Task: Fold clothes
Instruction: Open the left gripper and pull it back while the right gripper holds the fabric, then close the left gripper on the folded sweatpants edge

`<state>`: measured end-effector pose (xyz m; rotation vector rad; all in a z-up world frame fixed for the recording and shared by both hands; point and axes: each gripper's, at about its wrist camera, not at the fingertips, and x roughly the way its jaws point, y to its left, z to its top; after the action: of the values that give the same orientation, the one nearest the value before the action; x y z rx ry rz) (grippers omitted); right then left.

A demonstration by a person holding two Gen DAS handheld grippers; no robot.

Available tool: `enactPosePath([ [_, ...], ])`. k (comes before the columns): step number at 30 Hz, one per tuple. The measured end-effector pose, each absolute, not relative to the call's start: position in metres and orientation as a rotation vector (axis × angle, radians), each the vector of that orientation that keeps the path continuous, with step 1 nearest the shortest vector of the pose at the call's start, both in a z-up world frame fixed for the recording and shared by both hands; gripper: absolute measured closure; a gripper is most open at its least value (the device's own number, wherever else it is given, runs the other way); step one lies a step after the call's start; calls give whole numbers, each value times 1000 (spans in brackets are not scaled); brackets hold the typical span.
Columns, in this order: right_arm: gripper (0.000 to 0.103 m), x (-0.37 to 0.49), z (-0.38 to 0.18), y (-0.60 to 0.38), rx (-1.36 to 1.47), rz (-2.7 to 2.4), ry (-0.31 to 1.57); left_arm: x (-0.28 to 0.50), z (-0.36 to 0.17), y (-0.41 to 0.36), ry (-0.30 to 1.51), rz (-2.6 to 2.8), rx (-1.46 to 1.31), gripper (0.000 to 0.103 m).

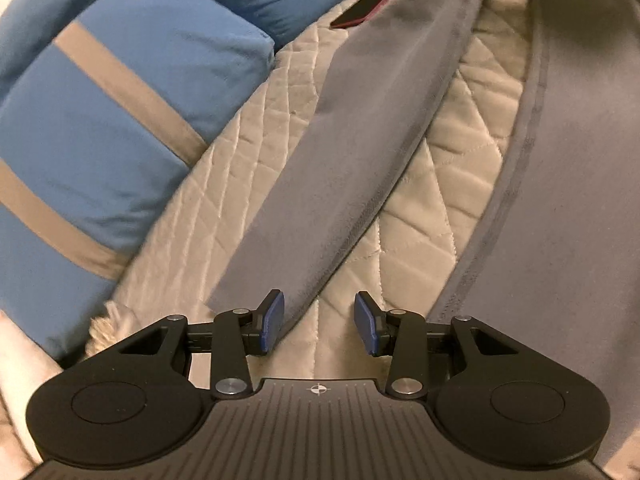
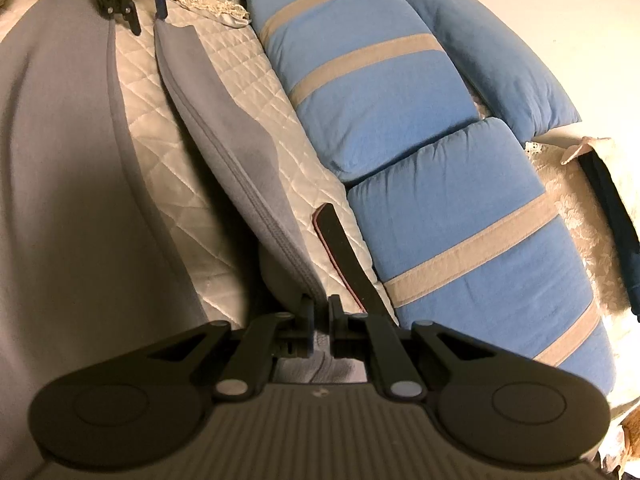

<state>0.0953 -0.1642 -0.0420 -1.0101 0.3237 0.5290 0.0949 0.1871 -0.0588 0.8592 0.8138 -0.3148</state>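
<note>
A: Where the grey garment (image 1: 344, 128) lies spread on the cream quilted bedcover (image 1: 256, 152), how does the left gripper (image 1: 319, 322) stand?

B: Its blue pads (image 1: 275, 318) are apart with nothing pressed between them. The narrow end of one long grey strip of the garment reaches down to the left-hand pad and seems to brush it, though I cannot tell whether they truly touch. Bare quilt shows in the gap.

A: And the right gripper (image 2: 319, 326)?

B: Its fingers are drawn together, clamped on a fold of the same grey garment (image 2: 240, 148). Cloth bunches just behind the pads, and the stitched edge of the strip runs away from them across the bedcover (image 2: 188, 220).

A: Can you see the left gripper in the right wrist view?

B: Yes, at the far end of that strip, top left (image 2: 144, 12), with its dark arms hanging over the cloth.

A: Where is the rest of the garment?

B: A wide grey panel lies to the left in the right wrist view and to the right in the left wrist view, separated from the strip by a wedge of bare quilt.

A: Anything beside it?

B: Blue pillows with beige stripes (image 2: 400, 120) lie along the quilt near the strip. A flat black thing with a red edge (image 2: 344, 248) lies between pillow and strip.
</note>
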Motion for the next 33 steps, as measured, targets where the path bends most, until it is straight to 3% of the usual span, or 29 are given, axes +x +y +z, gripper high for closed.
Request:
enactPosePath([
  [7,94,96,-46,-164,-1016,529,330,100,-51,209,864,-289,634,65],
  [14,93,97,-47,-163,-1012,525,335,113,-55,210,859,-275,625,65],
  [18,85,97,-48,-162,-1014,522,332,119,-56,206,870,-302,688,64],
  [26,83,98,-50,-163,-1007,520,336,116,-63,185,847,-342,990,65],
  [33,82,99,-52,-163,-996,520,338,109,-73,175,849,-342,1105,72],
])
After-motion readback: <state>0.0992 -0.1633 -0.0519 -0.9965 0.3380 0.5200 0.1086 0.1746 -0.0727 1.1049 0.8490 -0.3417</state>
